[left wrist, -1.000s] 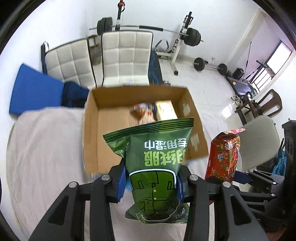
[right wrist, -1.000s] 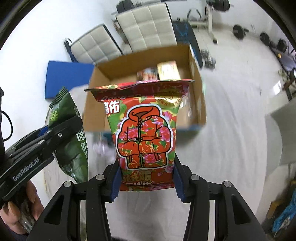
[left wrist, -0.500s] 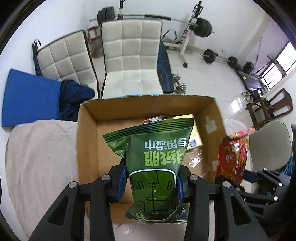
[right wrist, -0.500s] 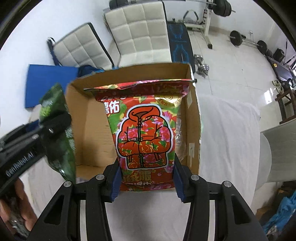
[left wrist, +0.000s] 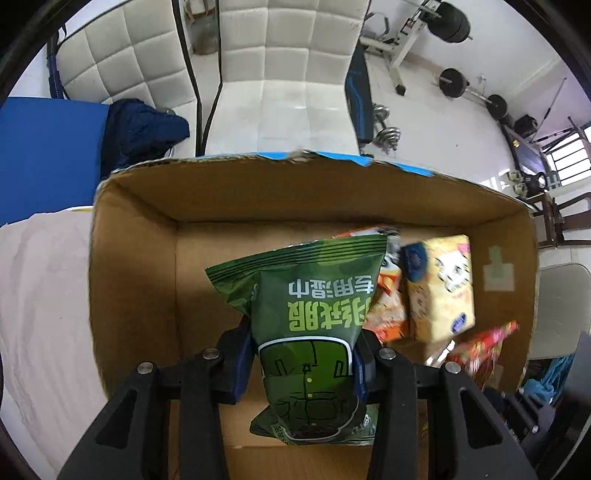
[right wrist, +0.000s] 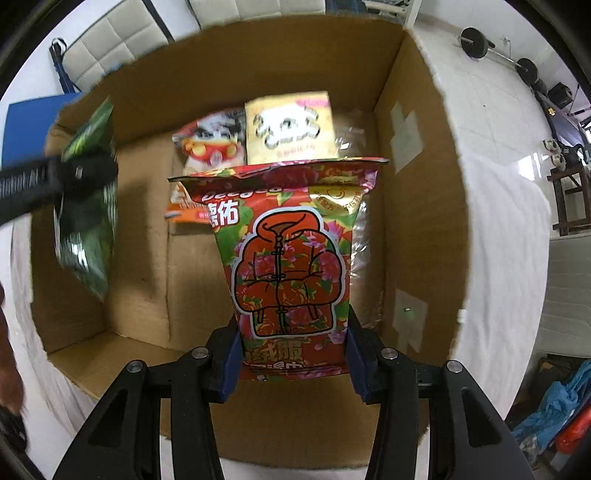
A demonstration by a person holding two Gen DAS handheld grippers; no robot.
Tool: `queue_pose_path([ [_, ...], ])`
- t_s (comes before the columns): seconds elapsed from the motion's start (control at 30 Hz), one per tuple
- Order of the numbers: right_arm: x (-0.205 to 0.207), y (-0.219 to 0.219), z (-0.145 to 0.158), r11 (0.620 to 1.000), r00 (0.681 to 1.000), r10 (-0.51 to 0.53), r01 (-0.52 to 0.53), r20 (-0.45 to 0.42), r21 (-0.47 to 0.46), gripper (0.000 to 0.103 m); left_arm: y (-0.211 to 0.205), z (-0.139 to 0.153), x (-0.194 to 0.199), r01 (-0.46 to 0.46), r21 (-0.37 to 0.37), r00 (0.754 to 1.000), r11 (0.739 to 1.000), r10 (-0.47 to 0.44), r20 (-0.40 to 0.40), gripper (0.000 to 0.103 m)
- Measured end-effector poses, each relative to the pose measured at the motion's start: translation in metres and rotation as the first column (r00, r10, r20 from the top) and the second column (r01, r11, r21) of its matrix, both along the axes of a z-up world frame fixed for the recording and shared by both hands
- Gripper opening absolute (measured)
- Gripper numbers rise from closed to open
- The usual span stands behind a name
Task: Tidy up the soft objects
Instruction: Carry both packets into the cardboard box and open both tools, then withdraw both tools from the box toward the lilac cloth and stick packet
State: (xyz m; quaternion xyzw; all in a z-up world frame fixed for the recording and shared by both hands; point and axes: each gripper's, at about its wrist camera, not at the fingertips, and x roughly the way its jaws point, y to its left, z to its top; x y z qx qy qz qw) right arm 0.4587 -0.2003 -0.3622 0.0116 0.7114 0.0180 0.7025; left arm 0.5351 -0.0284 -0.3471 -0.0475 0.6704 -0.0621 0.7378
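The left gripper point(left wrist: 303, 363) clamps the lower part of a green packet point(left wrist: 306, 317), held upright over the open cardboard box point(left wrist: 133, 280). The right gripper point(right wrist: 293, 360) pinches a red floral packet point(right wrist: 288, 258) the same way — also above the box's inside. Farther in, an orange-and-white packet point(right wrist: 210, 147) and a yellow packet point(right wrist: 291, 129) lie on the box floor against the far wall. Beyond the box stand two white padded chairs point(left wrist: 288, 77) and a barbell rack point(left wrist: 417, 26).
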Motion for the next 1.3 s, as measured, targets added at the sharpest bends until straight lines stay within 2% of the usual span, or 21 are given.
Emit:
queue_pose_path([
  [0.1,-0.004,0.005,-0.010,1.000,0.999,0.012,-0.012,-0.029,-0.008,0.050,0.003,-0.014,0.012,-0.006,0.005,0.999,1.000,0.006,-0.042,0.040],
  [0.33,0.001,0.003,-0.037,1.000,0.993,-0.012,0.013,-0.121,0.005,0.054,0.002,-0.034,0.022,0.017,0.081,0.990,0.997,-0.005,-0.139,0.043],
  [0.53,0.001,0.001,-0.035,1.000,0.995,-0.012,0.013,-0.103,0.005,0.057,0.005,-0.022,0.021,0.000,0.058,0.992,0.998,0.007,-0.128,0.046],
  [0.63,0.007,-0.001,-0.026,1.000,0.996,-0.006,0.008,-0.086,0.020,0.061,0.003,-0.013,0.016,0.007,0.053,0.993,0.999,-0.001,-0.119,0.047],
  [0.93,0.010,-0.001,0.011,0.999,0.999,-0.019,0.020,-0.030,0.038,0.062,0.001,0.028,-0.006,0.032,0.042,0.998,0.999,-0.030,-0.050,0.050],
  [0.97,0.011,-0.001,0.015,0.999,1.000,-0.020,0.020,-0.022,0.037,0.065,0.001,0.033,-0.010,0.036,0.039,0.999,0.999,-0.035,-0.037,0.057],
  [1.0,0.008,-0.004,0.022,0.999,1.000,-0.019,0.019,-0.013,0.036,0.072,0.002,0.037,-0.013,0.036,0.038,0.999,0.999,-0.035,-0.026,0.065],
  [1.07,0.009,-0.005,0.032,0.999,1.000,-0.023,0.023,0.010,0.043,0.083,0.004,0.047,-0.022,0.032,0.040,0.999,0.999,-0.032,0.004,0.071],
  [1.13,0.009,-0.005,0.037,0.999,0.999,-0.029,0.028,0.033,0.044,0.086,0.010,0.054,-0.031,0.012,0.032,1.000,0.999,-0.013,0.026,0.080],
  [1.2,0.009,-0.004,0.040,0.999,0.998,-0.032,0.030,0.048,0.044,0.086,0.014,0.062,-0.038,-0.003,0.026,0.999,1.000,0.002,0.054,0.094],
  [1.23,0.008,-0.004,0.043,0.999,0.998,-0.031,0.029,0.056,0.041,0.087,0.017,0.065,-0.042,-0.008,0.025,0.998,1.000,0.007,0.064,0.095],
  [1.27,0.007,-0.006,0.046,0.999,0.997,-0.031,0.029,0.064,0.038,0.093,0.017,0.067,-0.046,-0.005,0.021,0.998,1.000,0.004,0.069,0.095],
  [1.3,0.006,-0.006,0.050,0.999,0.996,-0.035,0.032,0.078,0.039,0.103,0.019,0.072,-0.051,-0.010,0.019,0.997,1.000,0.008,0.079,0.095],
])
